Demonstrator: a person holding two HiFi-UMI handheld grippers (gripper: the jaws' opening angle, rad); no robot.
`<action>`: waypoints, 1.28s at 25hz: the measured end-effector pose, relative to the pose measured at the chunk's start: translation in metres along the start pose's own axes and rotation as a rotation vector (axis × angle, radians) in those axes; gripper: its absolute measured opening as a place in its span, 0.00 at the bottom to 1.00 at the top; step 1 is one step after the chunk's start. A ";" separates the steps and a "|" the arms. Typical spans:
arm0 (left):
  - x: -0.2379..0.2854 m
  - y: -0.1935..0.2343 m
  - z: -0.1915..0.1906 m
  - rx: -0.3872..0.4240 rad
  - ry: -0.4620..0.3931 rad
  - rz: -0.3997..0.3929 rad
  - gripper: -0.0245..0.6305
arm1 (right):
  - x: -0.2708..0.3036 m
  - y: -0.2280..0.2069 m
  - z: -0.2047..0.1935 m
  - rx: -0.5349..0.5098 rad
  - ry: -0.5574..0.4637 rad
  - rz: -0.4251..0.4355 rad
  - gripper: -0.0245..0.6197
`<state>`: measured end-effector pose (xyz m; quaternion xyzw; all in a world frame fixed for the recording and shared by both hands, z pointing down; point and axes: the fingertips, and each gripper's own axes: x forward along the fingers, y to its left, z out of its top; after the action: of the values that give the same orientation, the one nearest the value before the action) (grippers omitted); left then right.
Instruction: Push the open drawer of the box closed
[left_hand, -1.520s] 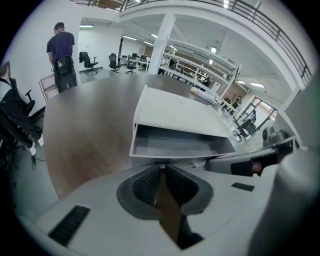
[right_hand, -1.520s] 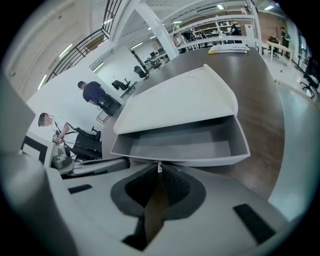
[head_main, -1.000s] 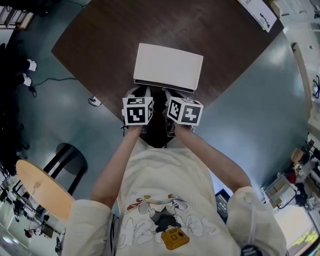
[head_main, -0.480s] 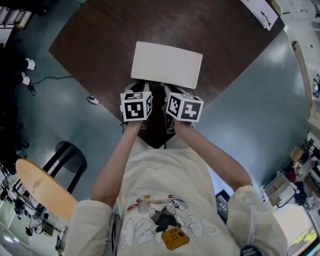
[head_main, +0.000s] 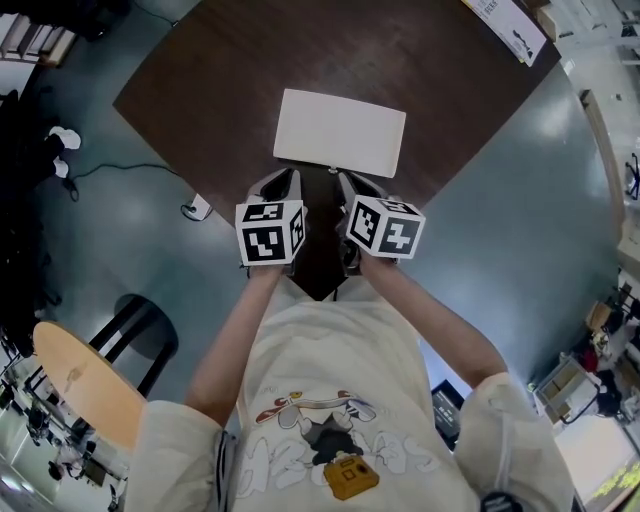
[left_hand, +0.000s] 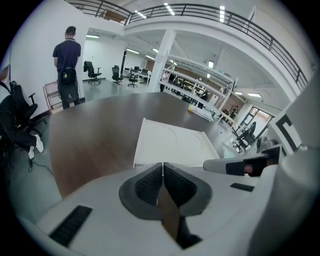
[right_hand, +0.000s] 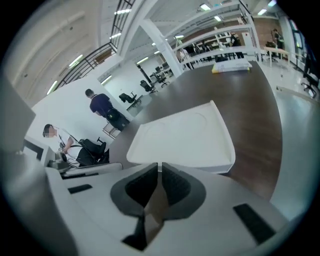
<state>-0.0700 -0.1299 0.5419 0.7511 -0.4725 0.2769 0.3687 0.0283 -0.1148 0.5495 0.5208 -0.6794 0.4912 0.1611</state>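
A flat white box (head_main: 340, 132) lies on the dark brown table (head_main: 200, 90), and its near face looks flush, with no drawer standing out. The box top (left_hand: 170, 145) shows just beyond my left jaws, and the box (right_hand: 185, 135) also lies ahead of my right jaws. My left gripper (head_main: 283, 182) and right gripper (head_main: 352, 187) sit side by side just short of the box's near face. Both have their pads closed together with nothing between them. Whether the tips touch the box I cannot tell.
The table's pointed corner (head_main: 318, 290) lies under my hands, close to my body. A round wooden stool (head_main: 75, 385) stands on the floor at lower left. A flat carton (head_main: 510, 25) rests at the table's far right edge. A person (left_hand: 67, 50) stands beyond the table.
The dark slot along the box's near side has gone and the box front is now flush. Both grippers moved forward against it, then drew back slightly toward me.
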 end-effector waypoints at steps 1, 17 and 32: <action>-0.011 -0.002 0.005 0.005 -0.022 -0.005 0.06 | -0.009 0.007 0.006 -0.054 -0.034 0.006 0.09; -0.190 -0.032 0.012 0.190 -0.283 -0.029 0.05 | -0.153 0.099 0.008 -0.442 -0.345 0.049 0.05; -0.232 -0.032 -0.042 0.175 -0.255 -0.080 0.05 | -0.193 0.127 -0.042 -0.520 -0.337 0.048 0.05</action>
<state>-0.1369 0.0309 0.3794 0.8277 -0.4591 0.2045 0.2498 -0.0153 0.0229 0.3649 0.5200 -0.8115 0.2115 0.1625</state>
